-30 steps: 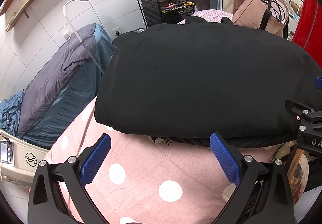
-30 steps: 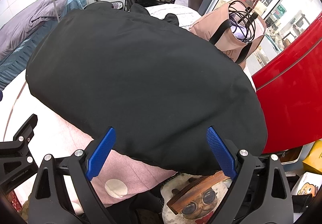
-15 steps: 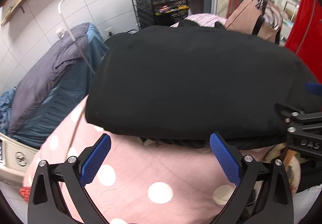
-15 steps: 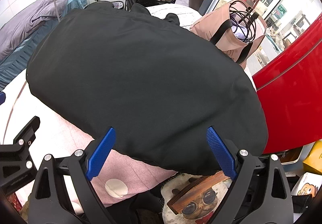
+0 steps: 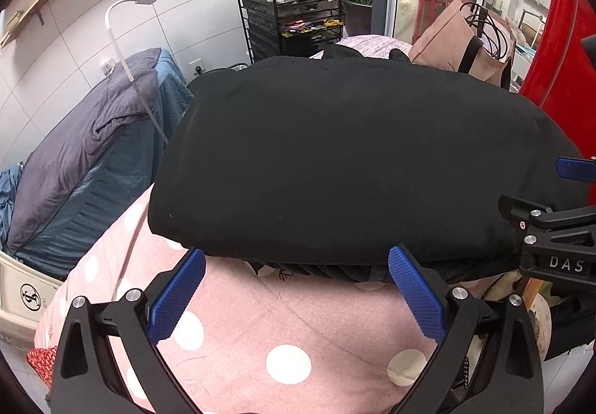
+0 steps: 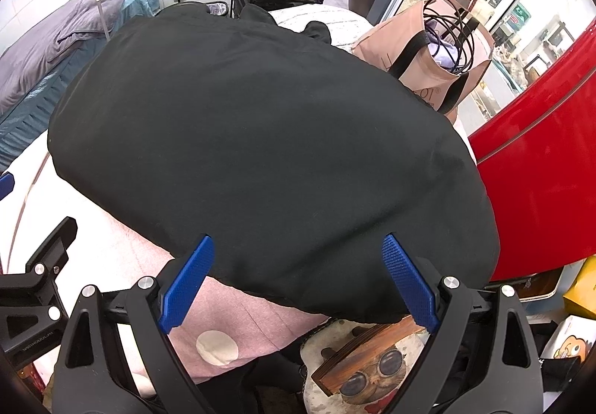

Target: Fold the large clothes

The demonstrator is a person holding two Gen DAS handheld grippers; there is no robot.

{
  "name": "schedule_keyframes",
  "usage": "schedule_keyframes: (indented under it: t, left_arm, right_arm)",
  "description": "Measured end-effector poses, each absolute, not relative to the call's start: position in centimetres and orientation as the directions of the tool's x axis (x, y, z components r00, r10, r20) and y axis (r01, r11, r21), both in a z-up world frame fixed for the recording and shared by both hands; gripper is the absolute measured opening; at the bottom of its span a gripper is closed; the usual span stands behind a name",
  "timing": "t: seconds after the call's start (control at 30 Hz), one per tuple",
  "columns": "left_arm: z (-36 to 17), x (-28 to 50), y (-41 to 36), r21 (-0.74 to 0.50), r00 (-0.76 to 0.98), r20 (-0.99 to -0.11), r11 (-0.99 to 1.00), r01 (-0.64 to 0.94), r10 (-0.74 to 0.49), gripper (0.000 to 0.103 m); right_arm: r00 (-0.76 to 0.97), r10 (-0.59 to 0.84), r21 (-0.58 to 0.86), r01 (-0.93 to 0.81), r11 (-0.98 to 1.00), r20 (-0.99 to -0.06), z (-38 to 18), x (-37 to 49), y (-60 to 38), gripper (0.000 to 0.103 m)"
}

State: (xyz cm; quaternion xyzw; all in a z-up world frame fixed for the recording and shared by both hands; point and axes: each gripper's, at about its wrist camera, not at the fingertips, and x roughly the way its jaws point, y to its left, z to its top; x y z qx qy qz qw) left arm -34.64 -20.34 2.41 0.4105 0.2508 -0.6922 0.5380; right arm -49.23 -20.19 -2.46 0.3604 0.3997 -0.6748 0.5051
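Garment: a black garment (image 5: 354, 161), folded flat, lies on the pink polka-dot cover (image 5: 283, 332); its long axis runs left to right.
Left gripper (image 5: 296, 287): fingers spread, empty, just before the garment's near edge.
Right gripper (image 6: 298, 280): fingers spread, empty, over the garment's near right edge; probably the closer one.
Room: paper bag (image 6: 432, 67) behind the garment; grey bedding (image 5: 82, 153) to its left.

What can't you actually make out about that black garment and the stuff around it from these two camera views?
- Black garment: its kind is unclear in either view; it lies folded over itself.
- Its far edge: hidden behind its own bulk, left wrist view.
- Dotted pink cover: what lies under it is hidden.
- Tan tote bag: printed text, too small and cut off by the garment, right wrist view.
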Motion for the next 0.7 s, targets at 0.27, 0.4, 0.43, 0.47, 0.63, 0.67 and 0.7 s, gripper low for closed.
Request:
schedule_keyframes:
  t: [0.27,0.4,0.43,0.47,0.63,0.67,0.7]
  left_arm:
    - [2.39,-34.62,-20.25,0.083,-0.099,-0.840,-0.306,0.949,-0.533,0.097]
    - [2.45,-34.72,-20.18,0.085,-0.099,-0.837,-0.307,0.948,-0.538,0.097]
    - [2.41,-34.71,-20.17,0.085,-0.099,-0.837,-0.306,0.948,-0.538,0.097]
    - [2.40,-34.71,-20.18,0.083,-0.100,-0.838,-0.307,0.948,-0.537,0.097]
    - [2.37,-34.86,-20.20,0.088,-0.098,-0.837,-0.309,0.947,-0.538,0.097]
    - [2.37,-34.85,-20.21,0.088,-0.097,-0.837,-0.307,0.947,-0.539,0.097]
    - [2.37,-34.85,-20.21,0.089,-0.095,-0.836,-0.305,0.948,-0.540,0.097]
  right_arm:
    - [-0.232,-0.392,-0.181,0.970,-0.162,-0.890,-2.63,-49.08,-20.10,0.091]
    - [-0.232,-0.392,-0.179,0.970,-0.166,-0.890,-2.68,-49.04,-19.98,0.091]
    - [-0.232,-0.392,-0.179,0.969,-0.168,-0.890,-2.67,-49.06,-19.97,0.091]
    - [-0.232,-0.393,-0.179,0.969,-0.169,-0.890,-2.66,-49.05,-19.91,0.091]
    - [-0.232,-0.392,-0.177,0.969,-0.170,-0.890,-2.66,-49.04,-19.85,0.091]
    - [-0.231,-0.392,-0.177,0.970,-0.169,-0.890,-2.65,-49.03,-19.86,0.091]
    - [-0.232,-0.393,-0.179,0.970,-0.168,-0.890,-2.63,-48.99,-19.77,0.091]
